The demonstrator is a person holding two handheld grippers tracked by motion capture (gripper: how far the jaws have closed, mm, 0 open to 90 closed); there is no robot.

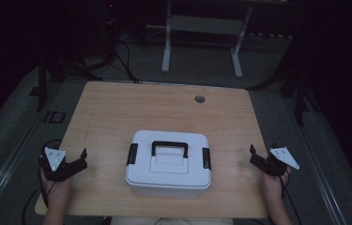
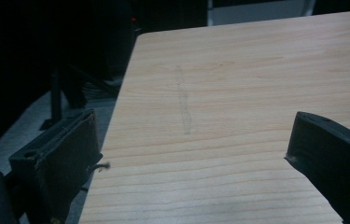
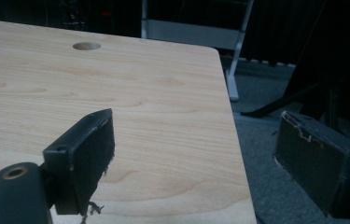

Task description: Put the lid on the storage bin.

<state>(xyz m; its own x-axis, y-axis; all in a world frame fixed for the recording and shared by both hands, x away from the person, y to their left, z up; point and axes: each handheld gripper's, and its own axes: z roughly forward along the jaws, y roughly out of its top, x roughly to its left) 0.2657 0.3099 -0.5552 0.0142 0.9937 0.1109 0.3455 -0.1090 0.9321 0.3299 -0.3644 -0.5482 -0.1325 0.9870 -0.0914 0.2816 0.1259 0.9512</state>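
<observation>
White boxy plastic case (image 1: 168, 164) with black handle and side latches sits lower centre on the wood-grain table (image 1: 117, 112). Left gripper (image 1: 77, 162) at lower left and right gripper (image 1: 257, 159) at lower right flank it, jaws spread wide, holding nothing.

A white lidded box (image 1: 168, 165) with black handle and side latches sits closed, upright, mid-table.

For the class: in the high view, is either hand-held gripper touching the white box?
No: the left hand-held gripper and right hand-held gripper sit apart from the white box.
</observation>
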